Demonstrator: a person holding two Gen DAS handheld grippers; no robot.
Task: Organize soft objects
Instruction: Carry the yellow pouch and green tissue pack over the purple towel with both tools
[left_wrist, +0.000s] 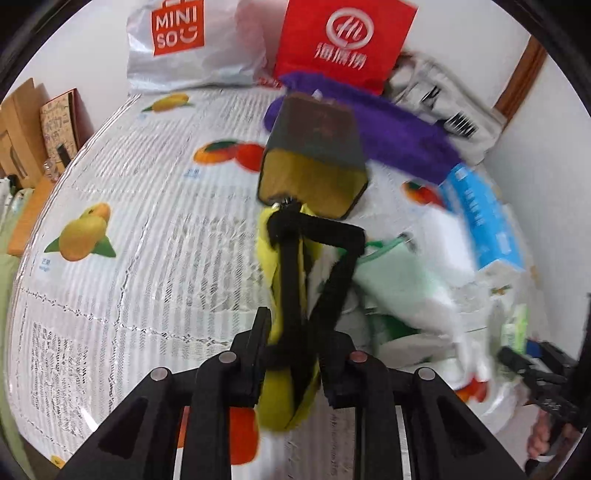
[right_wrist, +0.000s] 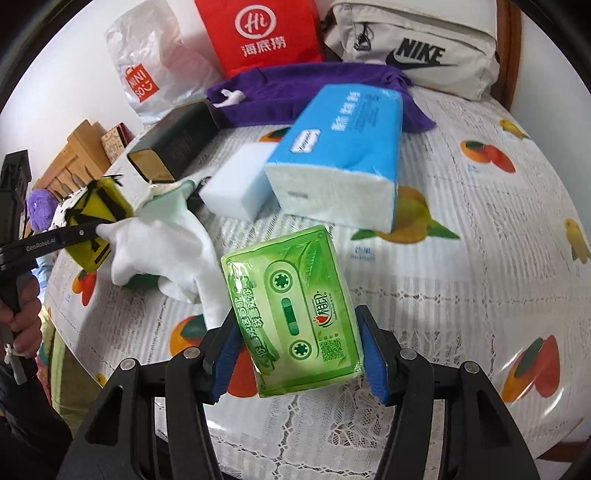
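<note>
We hold a yellow pouch with black straps (left_wrist: 286, 332) pinched lengthwise in our left gripper (left_wrist: 291, 354) and a green tissue pack (right_wrist: 291, 314) clamped upright in our right gripper (right_wrist: 295, 354), both above the fruit-print tablecloth (right_wrist: 461, 258).

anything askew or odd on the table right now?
Nothing spilled or damaged. The white glove lies crumpled, partly over something green. The blue tissue pack sits at a slant, one corner overlapping the white sponge block. The purple cloth is bunched by the bags.
</note>
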